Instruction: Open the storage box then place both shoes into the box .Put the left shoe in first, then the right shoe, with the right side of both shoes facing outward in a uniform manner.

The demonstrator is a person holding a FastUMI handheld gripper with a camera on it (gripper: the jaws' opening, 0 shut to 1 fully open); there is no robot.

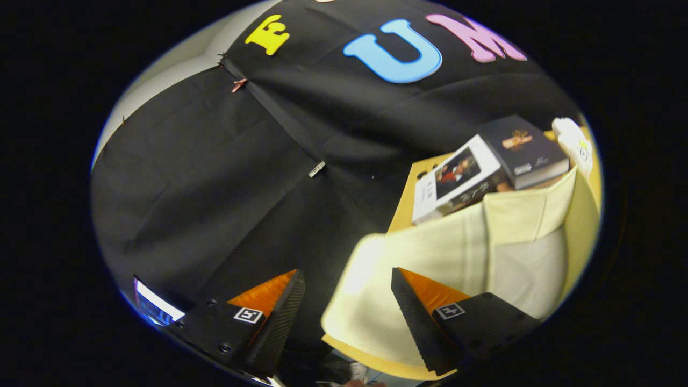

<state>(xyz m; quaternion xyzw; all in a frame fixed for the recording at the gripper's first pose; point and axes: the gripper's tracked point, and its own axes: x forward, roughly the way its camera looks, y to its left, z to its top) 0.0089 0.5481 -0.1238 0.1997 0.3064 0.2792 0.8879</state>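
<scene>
The cream storage box stands on a yellow table, seen at a steep tilt. Its pale flap stands up and a greyish-white inner surface shows beyond my right finger. My gripper is open. The box's rounded near corner lies between the fingers, and the right finger overlaps the box's cream top. Neither finger presses on it. A white object, too cut off to identify, lies at the table's far side.
Two books lie on the table beyond the box: a white-covered one and a dark one. The booth's black cloth wall rises behind the table and ahead of the left finger.
</scene>
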